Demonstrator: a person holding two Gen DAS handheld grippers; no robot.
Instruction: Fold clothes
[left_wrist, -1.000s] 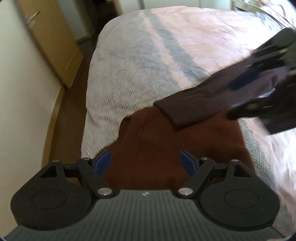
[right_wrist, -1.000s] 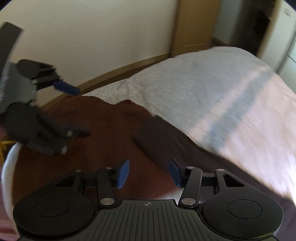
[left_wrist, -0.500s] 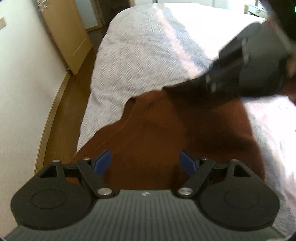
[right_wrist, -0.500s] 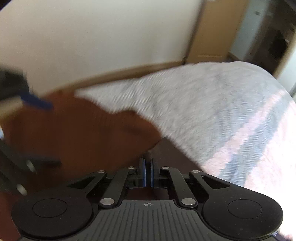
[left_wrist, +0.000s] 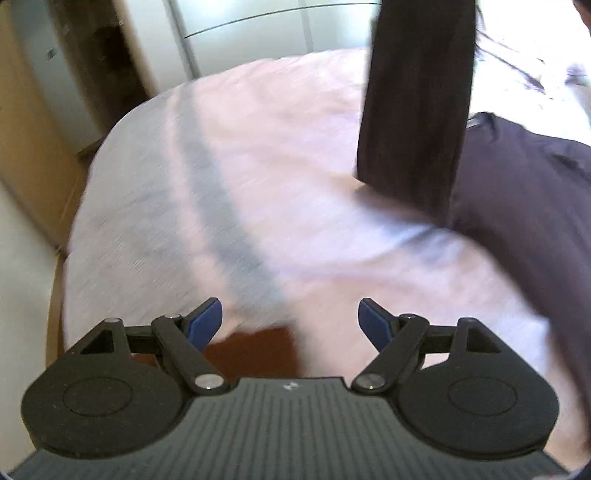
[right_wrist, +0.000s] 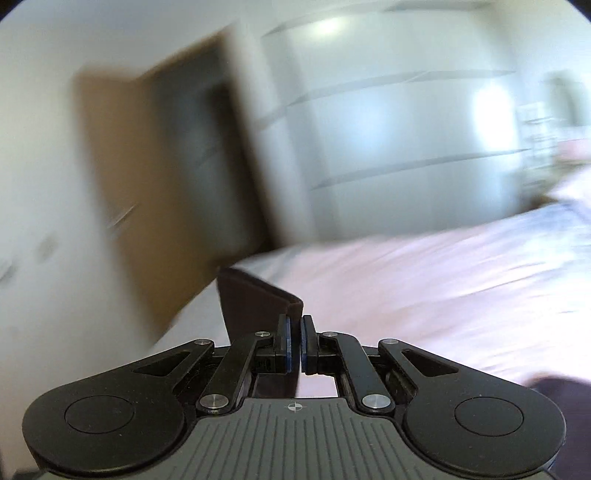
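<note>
A bedroom with pale wardrobe doors and a wooden door holds a bed covered in a pinkish-white herringbone bedspread (left_wrist: 258, 192), which serves as the folding surface. The right gripper (right_wrist: 294, 341) is pinched tight on a folded edge of a dark brown-black fabric garment (right_wrist: 255, 299), which in the left wrist view hangs as a long strip at 1 o'clock, its lower bulk heaped on the bed at 3 o'clock. The left gripper (left_wrist: 290, 323) hangs with its jaws wide and nothing between them, above a rust-brown cloth (left_wrist: 251, 354) at 6 o'clock. To fold well, the free gripper should probably catch the opposite edge so the piece spreads flat. No containers are in view.
</note>
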